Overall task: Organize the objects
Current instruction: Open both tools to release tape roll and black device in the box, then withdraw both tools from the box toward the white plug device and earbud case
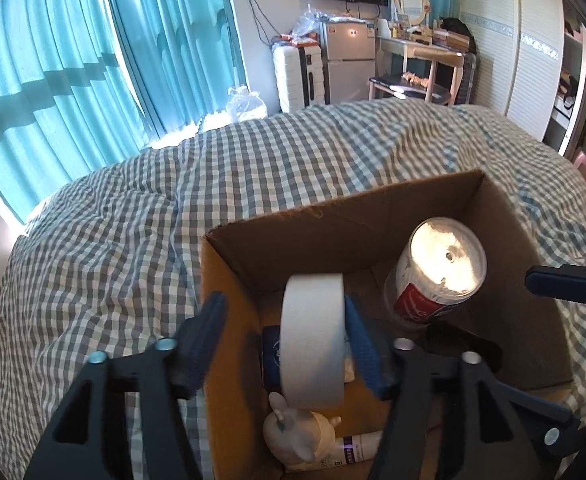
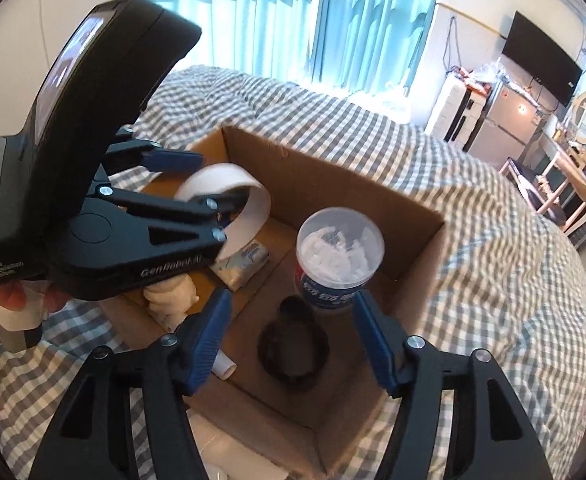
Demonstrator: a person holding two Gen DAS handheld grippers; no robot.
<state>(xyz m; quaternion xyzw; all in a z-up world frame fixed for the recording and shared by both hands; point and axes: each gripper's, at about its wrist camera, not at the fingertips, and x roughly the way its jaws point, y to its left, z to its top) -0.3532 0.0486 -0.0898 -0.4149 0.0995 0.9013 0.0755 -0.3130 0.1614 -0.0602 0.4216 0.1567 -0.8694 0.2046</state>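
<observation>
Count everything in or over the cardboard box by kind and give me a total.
White tape roll, above the box: 1
Clear tub of cotton swabs: 1
Black coiled ring: 1
White figurine: 1
White tube with purple label: 1
Soft packet with blue print: 1
Total: 6

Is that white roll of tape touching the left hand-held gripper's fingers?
Touching on one side. In the left wrist view the white roll of tape rests against the left hand-held gripper's right blue finger; its other finger stands clear, jaws wide open.
</observation>
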